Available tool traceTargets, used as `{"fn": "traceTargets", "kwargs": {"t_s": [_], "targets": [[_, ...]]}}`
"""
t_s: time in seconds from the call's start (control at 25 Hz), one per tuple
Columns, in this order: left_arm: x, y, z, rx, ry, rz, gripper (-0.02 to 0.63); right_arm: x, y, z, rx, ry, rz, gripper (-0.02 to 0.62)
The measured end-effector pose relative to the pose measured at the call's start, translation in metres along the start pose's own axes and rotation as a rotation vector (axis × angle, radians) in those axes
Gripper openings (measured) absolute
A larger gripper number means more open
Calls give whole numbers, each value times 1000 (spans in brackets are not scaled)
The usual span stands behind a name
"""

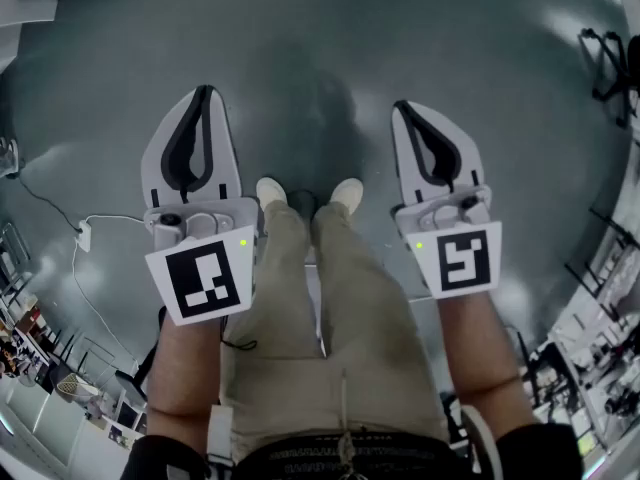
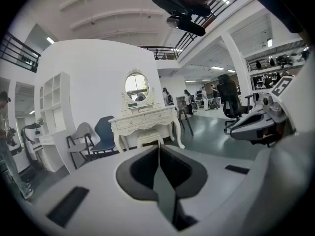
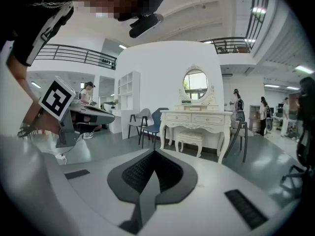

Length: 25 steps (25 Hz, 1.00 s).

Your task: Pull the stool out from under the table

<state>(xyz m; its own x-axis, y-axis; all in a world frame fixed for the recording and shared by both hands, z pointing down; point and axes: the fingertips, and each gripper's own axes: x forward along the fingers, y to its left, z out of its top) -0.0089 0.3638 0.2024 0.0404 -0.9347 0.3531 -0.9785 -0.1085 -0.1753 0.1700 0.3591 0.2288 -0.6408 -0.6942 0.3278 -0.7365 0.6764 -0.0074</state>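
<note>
left gripper (image 2: pixel 159 149): fingers together, empty | right gripper (image 3: pixel 153 154): same | stool (image 3: pixel 189 140): frame centre, tucked under desk (image 3: pixel 197 118), well ahead; I judge neither gripper nearer

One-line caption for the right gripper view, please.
Shut, empty right gripper faces a white dressing table ahead, its stool tucked underneath.

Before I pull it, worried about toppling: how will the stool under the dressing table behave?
The stool looks small and slim-legged, so probably light. Pulled high, it might tip. The glossy floor should let it slide.
</note>
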Motion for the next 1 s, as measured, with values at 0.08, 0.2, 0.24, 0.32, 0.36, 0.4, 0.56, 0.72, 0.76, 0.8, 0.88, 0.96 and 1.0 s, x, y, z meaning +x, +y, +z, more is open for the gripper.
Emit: {"fn": "traceTargets", "kwargs": {"t_s": [0.08, 0.2, 0.24, 0.32, 0.36, 0.4, 0.56, 0.72, 0.76, 0.8, 0.88, 0.96, 1.0], "targets": [[1, 0, -7, -9, 11, 10, 12, 2, 1, -2, 2, 7, 13, 2], [6, 0, -21, -7, 40, 8, 12, 6, 3, -9, 19, 30, 20, 2], [9, 0, -27, -3, 54, 5, 12, 8, 3, -12, 29, 38, 22, 2], [14, 2, -38, -17, 85, -4, 12, 12, 2, -15, 45, 51, 22, 3], [15, 4, -43, -34, 98, -12, 12, 14, 2, -16, 51, 61, 23, 3], [17, 5, -46, -50, 109, -22, 15, 17, 3, -18, 57, 75, 28, 3], [31, 13, -46, -41, 121, -74, 106, 33, 0, -23, 81, 104, 29, 10], [43, 28, -47, -51, 112, -93, 123, 51, 8, -31, 90, 145, 31, 168], [45, 31, -49, -45, 119, -101, 130, 56, 10, -32, 98, 153, 27, 179], [49, 34, -50, -34, 124, -111, 138, 61, 12, -32, 107, 158, 20, 194], [59, 40, -50, -17, 129, -136, 153, 71, 12, -29, 127, 163, 1, 215], [71, 46, -48, -12, 131, -166, 169, 82, 12, -25, 143, 163, -19, 232], [77, 49, -46, -8, 129, -181, 175, 88, 12, -23, 148, 162, -28, 239]]}}
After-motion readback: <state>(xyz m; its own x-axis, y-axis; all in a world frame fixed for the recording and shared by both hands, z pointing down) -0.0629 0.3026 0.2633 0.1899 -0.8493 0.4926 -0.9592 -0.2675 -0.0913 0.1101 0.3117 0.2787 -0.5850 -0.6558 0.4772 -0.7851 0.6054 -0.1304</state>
